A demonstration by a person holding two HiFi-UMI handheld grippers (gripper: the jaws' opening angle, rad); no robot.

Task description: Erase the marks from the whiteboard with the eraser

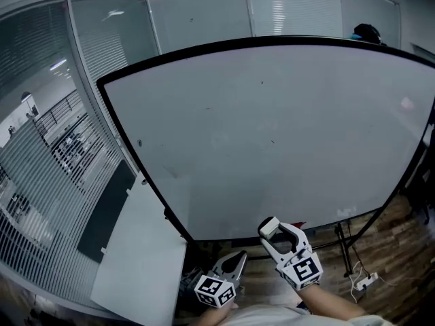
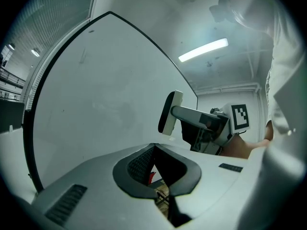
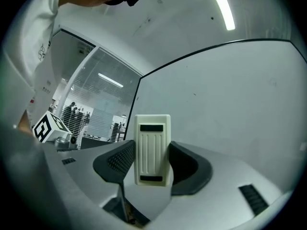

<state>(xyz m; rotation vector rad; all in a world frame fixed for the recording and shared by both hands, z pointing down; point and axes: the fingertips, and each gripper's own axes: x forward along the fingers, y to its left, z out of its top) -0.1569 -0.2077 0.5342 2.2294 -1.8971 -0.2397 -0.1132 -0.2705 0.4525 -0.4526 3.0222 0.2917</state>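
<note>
Cream plastic forms the body of the eraser (image 3: 152,150), which stands upright between the two dark pads of the right gripper (image 3: 152,166). The pads are clenched on its two long sides. Its ribbed back faces the camera in the right gripper view.

In the head view, the right gripper (image 1: 277,239) sits at 6 o'clock, just below the bottom black edge of the whiteboard (image 1: 272,134). The eraser (image 1: 269,227) is at the gripper's 11 o'clock end, overlapping that bottom edge. The left gripper view shows the eraser (image 2: 170,113) edge-on, with its dark face turned toward the whiteboard (image 2: 96,95). Contact between eraser and board cannot be confirmed from any view.

The left gripper (image 1: 231,263) lies at 7 o'clock from the right gripper, lower in the frame and near it. In its own view, the left gripper (image 2: 156,170) has its pads drawn together to a narrow slot. Nothing is grasped between them; only floor shows through the slot.

The board surface is mostly clean. Small faint specks (image 1: 262,83) appear at 12 o'clock of the board centre, and a pale smudge (image 1: 346,211) lies toward 5 o'clock near the bottom edge.

A glass partition with blinds (image 1: 61,148) stands at 9 o'clock of the board. A wood floor (image 1: 387,243) shows at 4 o'clock, with a white power strip (image 1: 363,280) lying on it.
</note>
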